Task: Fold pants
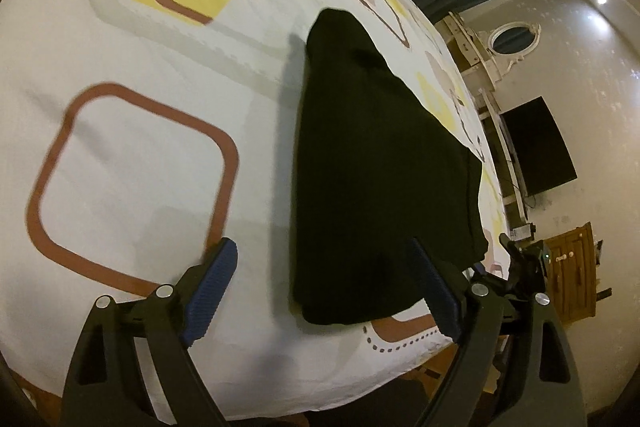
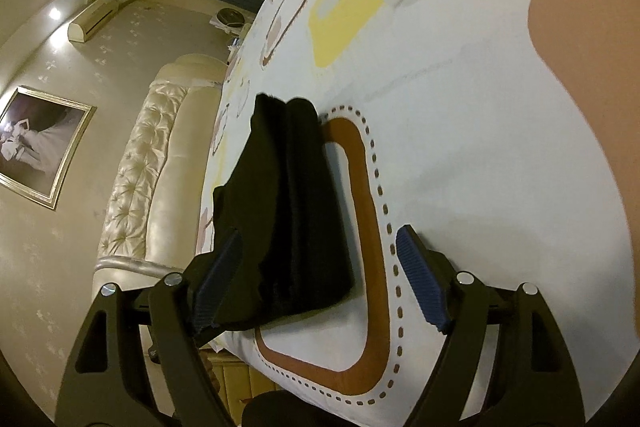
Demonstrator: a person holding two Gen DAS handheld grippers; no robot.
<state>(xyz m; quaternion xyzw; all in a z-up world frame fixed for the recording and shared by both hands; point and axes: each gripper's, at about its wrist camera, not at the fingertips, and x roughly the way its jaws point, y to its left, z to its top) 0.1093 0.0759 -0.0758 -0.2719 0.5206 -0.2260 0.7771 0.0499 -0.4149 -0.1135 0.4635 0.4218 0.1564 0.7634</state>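
The black pants lie folded into a narrow bundle on the white patterned bed sheet, close to the bed's near edge. My left gripper stands open just in front of the bundle's near end, with its blue pads apart from the cloth. In the right wrist view the same pants show stacked folds. My right gripper is open at their near end, one pad over bare sheet and the other in front of the cloth. Neither gripper holds anything.
The bed edge curves just below both grippers. A cream tufted headboard and a framed picture are on one side. A dark screen and a wooden cabinet stand beyond the other side.
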